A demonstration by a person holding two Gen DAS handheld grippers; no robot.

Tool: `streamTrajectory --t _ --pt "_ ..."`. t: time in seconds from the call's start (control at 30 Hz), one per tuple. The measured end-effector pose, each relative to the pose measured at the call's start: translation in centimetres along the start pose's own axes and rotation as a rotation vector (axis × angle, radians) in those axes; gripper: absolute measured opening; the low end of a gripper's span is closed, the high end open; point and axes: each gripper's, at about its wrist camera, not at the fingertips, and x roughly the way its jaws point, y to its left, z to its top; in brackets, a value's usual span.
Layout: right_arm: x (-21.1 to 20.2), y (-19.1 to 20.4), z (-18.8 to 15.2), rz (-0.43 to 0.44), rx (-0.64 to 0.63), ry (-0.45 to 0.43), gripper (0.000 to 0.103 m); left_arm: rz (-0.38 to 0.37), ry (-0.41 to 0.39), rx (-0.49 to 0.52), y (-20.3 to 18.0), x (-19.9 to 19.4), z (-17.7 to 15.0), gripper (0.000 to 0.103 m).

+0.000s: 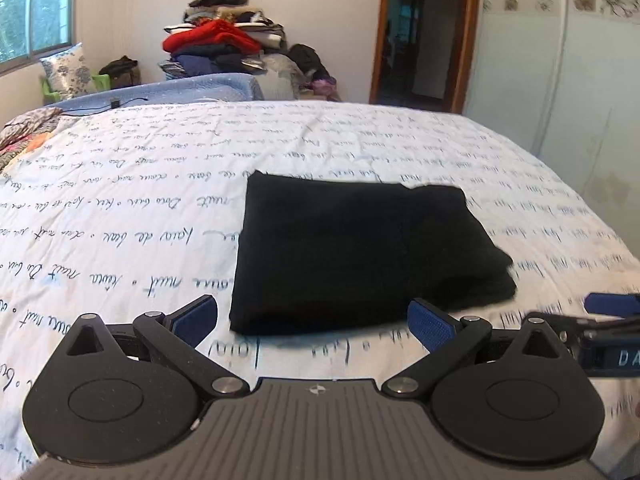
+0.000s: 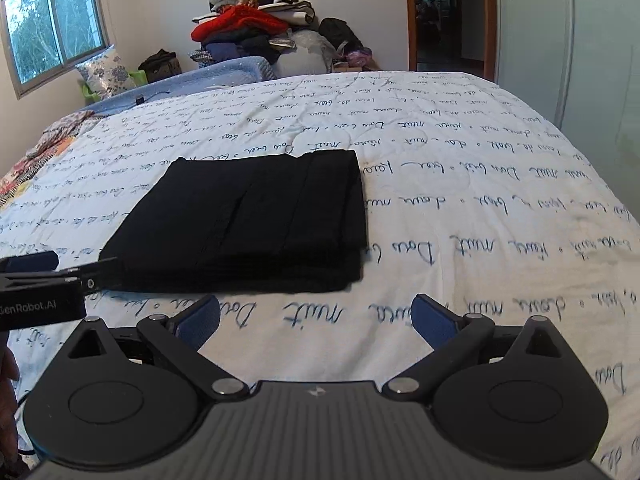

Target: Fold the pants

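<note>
**poster1:** Left wrist view has our left gripper [image 1: 312,322] hanging just short of the black pants [image 1: 360,256], blue fingers [image 1: 430,324] spread wide, nothing between them. The pants lie as a squared-off stack in the middle of the white script-print bedspread [image 1: 140,184]. Looks to us like the folding is basically done?

**poster2:** Agreed. From the right wrist view our right gripper [image 2: 316,320] is spread wide and empty too, sitting near the stack's front-right corner, not touching. The layered edges [image 2: 356,264] on that side look slightly stepped. If we do anything more, we'd say press flat and nudge that edge square, keeping the fingers low and sliding rather than pinching, so the top layer doesn't drag off.

**poster1:** Anything in the way? We see bare bedspread all around the stack.

**poster2:** Nothing close. The clothes pile [image 2: 256,28] with the red garment sits well beyond the far end of the bed, the floral cushion [image 2: 106,72] is by the window [image 2: 56,28], and some patterned fabric [image 2: 36,160] lies at the left edge. Only real risk is our two grippers bumping each other, since they're side by side.
</note>
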Motion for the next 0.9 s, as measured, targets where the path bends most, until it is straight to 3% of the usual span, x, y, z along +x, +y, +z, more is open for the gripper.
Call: streamTrajectory --t 0.17,0.47,0.63,0.9 --pt "-1.2 1.1 -1.3 0.018 0.042 -0.021 0.102 0.017 0.024 0.053 -0.5 0.3 0.0 0.102" --pt "-1.4 1.3 -2.5 0.017 -0.088 -0.009 0.102 0.096 0.046 -0.026 -2.0 0.3 -0.8 0.102" --pt "-1.5 0.8 -3.3 0.038 -0.096 0.011 0.102 0.119 0.049 -0.034 -2.5 -1.0 -1.7 0.102" --pt "-2.4 2.3 -4.5 0.053 -0.09 -0.009 0.102 0.091 0.003 -0.051 -1.2 -3.5 -2.7 0.102"
